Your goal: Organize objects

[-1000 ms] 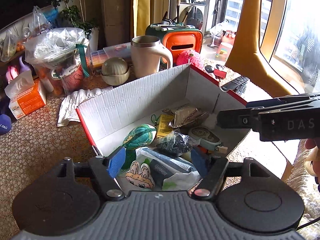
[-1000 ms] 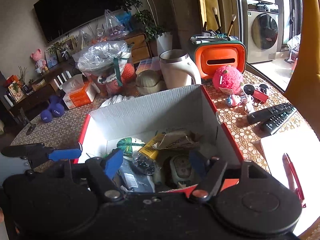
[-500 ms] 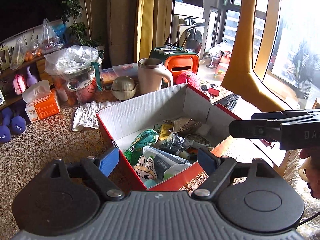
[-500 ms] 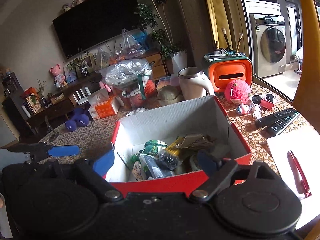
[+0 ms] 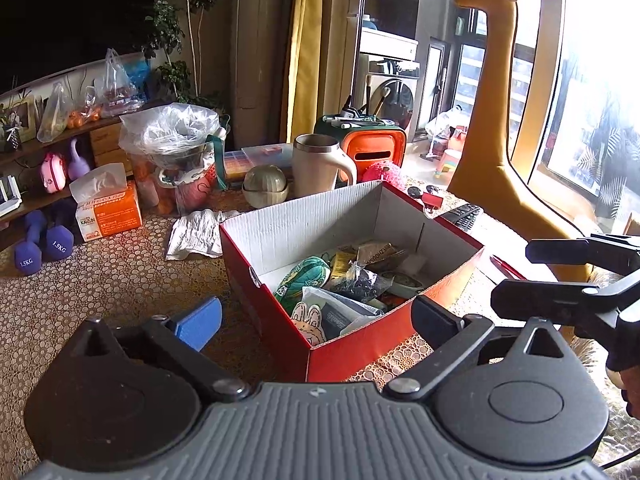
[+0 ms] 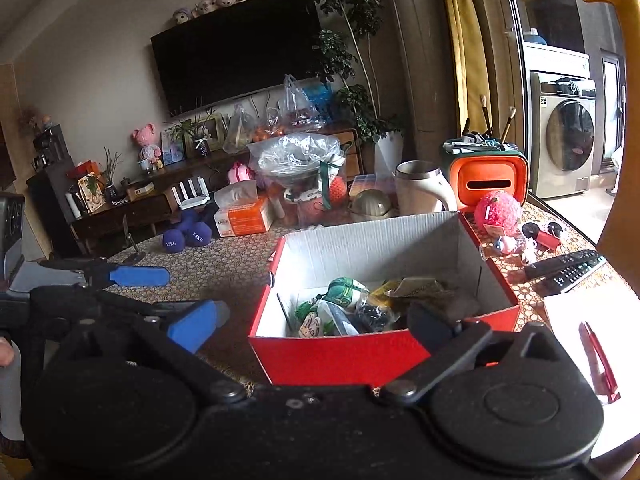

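Both grippers, left gripper (image 5: 316,320) and right gripper (image 6: 316,322), are pulling back from the red box (image 6: 372,356) near the table's front edge, jaws just spreading empty, suggesting the filled box is finished with.

This is a home living room. A flat television (image 6: 236,46) hangs on the wall with soft toys (image 6: 208,4) along its top, above a low wooden sideboard (image 6: 132,204) crowded with picture frames and ornaments. A potted tree (image 6: 348,56) stands beside yellow curtains (image 6: 458,40), and a washing machine (image 6: 566,136) shows through the glass door. The patterned tabletop (image 6: 224,256) carries dumbbells (image 6: 186,236), a tissue box (image 6: 242,216) and remote controls (image 6: 566,266).
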Demonstrator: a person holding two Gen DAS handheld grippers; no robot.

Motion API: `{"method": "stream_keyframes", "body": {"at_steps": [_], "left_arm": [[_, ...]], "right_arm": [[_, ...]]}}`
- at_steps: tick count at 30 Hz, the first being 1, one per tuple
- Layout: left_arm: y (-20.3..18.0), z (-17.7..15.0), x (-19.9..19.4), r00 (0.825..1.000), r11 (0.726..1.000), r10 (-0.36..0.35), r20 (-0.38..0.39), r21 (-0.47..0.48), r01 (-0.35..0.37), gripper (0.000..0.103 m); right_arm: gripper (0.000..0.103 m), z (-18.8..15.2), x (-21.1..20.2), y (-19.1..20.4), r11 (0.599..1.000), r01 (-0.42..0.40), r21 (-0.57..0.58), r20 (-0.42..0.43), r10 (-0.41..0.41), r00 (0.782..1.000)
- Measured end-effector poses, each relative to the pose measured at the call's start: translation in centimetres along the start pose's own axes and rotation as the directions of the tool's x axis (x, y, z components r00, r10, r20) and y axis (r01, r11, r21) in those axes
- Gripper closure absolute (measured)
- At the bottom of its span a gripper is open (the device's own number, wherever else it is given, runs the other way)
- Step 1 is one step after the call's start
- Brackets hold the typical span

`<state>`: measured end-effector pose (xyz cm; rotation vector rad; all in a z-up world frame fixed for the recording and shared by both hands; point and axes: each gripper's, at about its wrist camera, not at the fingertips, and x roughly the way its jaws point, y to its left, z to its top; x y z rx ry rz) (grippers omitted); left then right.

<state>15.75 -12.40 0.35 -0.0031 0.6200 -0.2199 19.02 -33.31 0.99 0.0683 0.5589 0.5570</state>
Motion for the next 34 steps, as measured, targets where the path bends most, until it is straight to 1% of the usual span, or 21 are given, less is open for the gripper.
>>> {"method": "stream_keyframes", "body": {"at_steps": [3,7,12,19,23,27,34], "left_arm": [[0.0,-0.3,-0.6,1.000,1.000,-0.006,0.015,-0.001,0.006,0.001],[0.0,-0.6,-1.4,1.000,1.000,-0.011,0.028,-0.002,0.011,0.001],[-0.6,-0.9,-1.8,0.999,1.000,-0.029,0.028,0.005,0.029,0.001],[-1.2,-1.4,-2.0,0.999,1.000,-0.030,0.021,0.007,0.030,0.001],[-1.1,-1.7,-2.0,0.999,1.000,-0.030,0.013,-0.005,0.030,0.001],[-0.8,-1.9,-2.0,1.000,1.000,-0.016,0.008,-0.016,0.016,0.001],[0.3,-1.7,-2.5,1.000,0.999,-0.015,0.011,-0.042,0.015,0.001]], "right_arm": [[0.001,-0.3,-0.5,0.1,1.000,-0.008,-0.003,0.021,0.008,1.000],[0.001,-0.7,-1.4,0.1,1.000,0.007,0.009,0.049,-0.007,0.999],[0.001,-1.3,-2.1,0.0,0.999,0.010,0.030,0.066,-0.012,0.998],[0.001,-2.3,-2.5,0.1,0.998,0.034,0.044,0.065,-0.037,0.997],[0.001,-2.8,-2.6,-0.2,0.996,0.028,0.085,0.062,-0.034,0.997],[0.001,-3.5,-2.5,-0.4,0.993,0.035,0.113,0.051,-0.040,0.998],[0.001,-3.9,-2.5,-0.4,0.989,0.045,0.141,0.031,-0.049,0.998]]}}
